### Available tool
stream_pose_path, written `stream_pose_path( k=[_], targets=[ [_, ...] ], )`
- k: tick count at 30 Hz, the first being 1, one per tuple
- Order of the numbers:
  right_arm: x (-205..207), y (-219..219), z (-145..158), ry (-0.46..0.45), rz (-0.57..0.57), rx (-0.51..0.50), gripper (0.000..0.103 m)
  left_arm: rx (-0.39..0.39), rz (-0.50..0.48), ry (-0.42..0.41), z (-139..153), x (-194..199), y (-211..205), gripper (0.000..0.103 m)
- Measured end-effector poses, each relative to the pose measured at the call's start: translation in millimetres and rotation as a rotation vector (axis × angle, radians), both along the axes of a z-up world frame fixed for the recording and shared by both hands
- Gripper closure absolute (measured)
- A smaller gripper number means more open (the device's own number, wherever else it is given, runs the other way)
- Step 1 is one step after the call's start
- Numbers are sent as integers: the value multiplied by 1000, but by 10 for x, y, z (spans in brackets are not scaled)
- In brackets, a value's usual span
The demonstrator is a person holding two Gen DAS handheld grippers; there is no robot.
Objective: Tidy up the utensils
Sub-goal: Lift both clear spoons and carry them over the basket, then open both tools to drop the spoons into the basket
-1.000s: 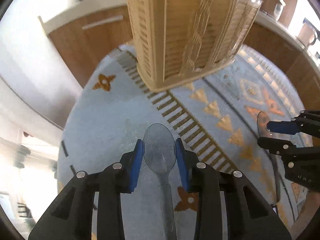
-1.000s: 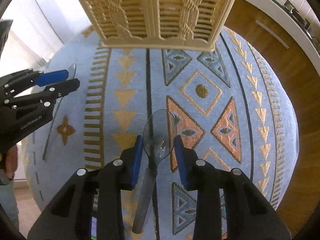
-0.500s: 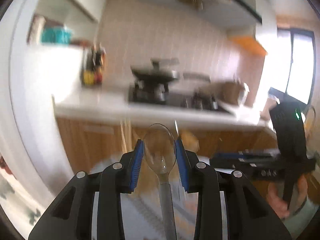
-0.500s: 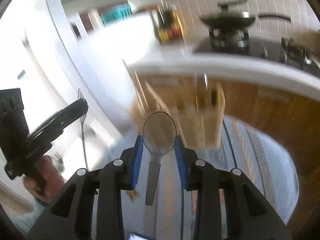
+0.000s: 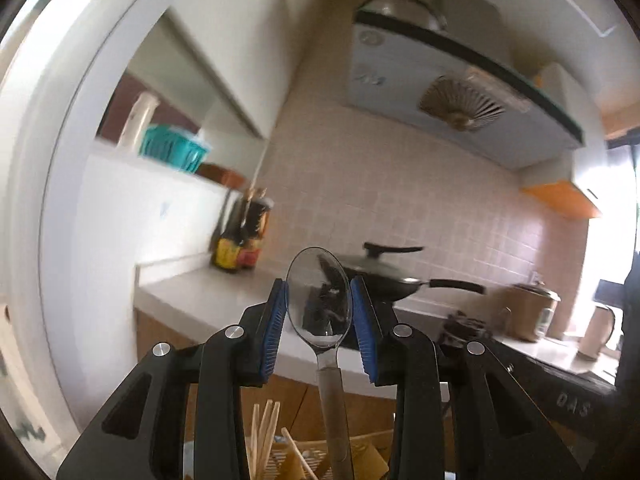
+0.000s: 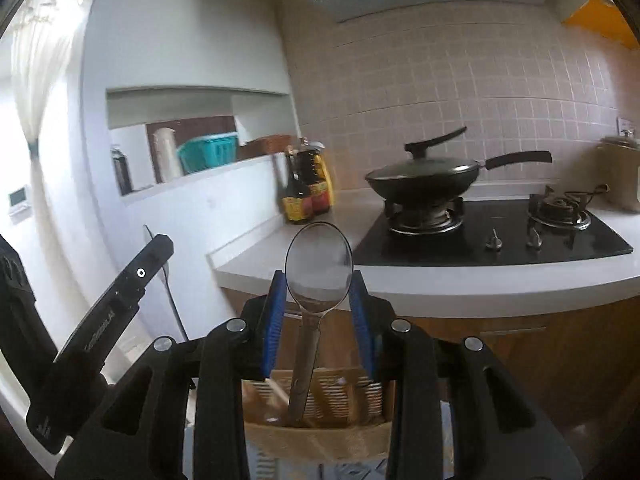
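Left tool [image 5: 320, 320] raised upright, right tool [image 6: 319, 308] likewise, both seemingly clamped

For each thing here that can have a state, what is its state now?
Left gripper: shut on a spoon.
Left spoon: held upright, bowl up, handle end down in the basket.
Right gripper: shut on a spoon.
Right spoon: held upright, bowl up, handle end inside the basket.
Wicker basket: upright, open on top, chopsticks standing in it.
Wok: on the burner, lid on.
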State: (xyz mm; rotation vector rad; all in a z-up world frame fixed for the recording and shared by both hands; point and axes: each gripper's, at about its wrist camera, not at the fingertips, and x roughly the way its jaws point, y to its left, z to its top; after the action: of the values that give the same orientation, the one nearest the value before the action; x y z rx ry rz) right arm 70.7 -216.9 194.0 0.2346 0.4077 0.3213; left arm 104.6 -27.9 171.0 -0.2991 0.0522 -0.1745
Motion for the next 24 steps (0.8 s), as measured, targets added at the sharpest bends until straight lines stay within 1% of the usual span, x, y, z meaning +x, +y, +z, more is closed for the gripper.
stream_pose_path(
  k=[2, 4, 6, 9, 13, 16, 17, 18, 19, 20, 21, 24],
  targets=[
    [39, -48, -133, 4, 3, 6, 74, -17, 6, 14, -84, 54, -19, 72],
    [31, -22, -241, -14, -26, -27, 74, -19, 22, 12, -178, 104, -39, 72],
    [78, 24, -369, -4, -44, -73, 74, 15, 33, 20, -243, 144, -104, 72],
    [131, -2, -515, 40, -42, -50, 74, 47, 42, 25, -316, 202, -195, 72],
    [163, -59, -565, 63, -31, -27, 73, 47, 47, 39, -422, 265, -187, 72],
    [146, -59, -562, 76, -20, -19, 73, 45, 27, 59, -451, 282, -141, 71],
    [129, -66, -561, 82, -10, -11, 73, 44, 25, 59, -455, 273, -129, 69],
    [114, -72, -554, 85, -9, -7, 70, 41, 20, 57, -450, 249, -101, 64],
    [90, -68, -536, 86, -10, -6, 67, 37, 13, 56, -439, 222, -72, 51],
    [55, -74, -518, 86, -9, -4, 54, 32, 9, 55, -428, 189, -39, 45],
    [21, -80, -503, 83, -10, -2, 48, 34, 17, 60, -409, 147, -7, 45],
    [-142, -99, -423, 78, -27, -32, 48, 62, 9, 74, -320, -2, 65, 45]
  ],
)
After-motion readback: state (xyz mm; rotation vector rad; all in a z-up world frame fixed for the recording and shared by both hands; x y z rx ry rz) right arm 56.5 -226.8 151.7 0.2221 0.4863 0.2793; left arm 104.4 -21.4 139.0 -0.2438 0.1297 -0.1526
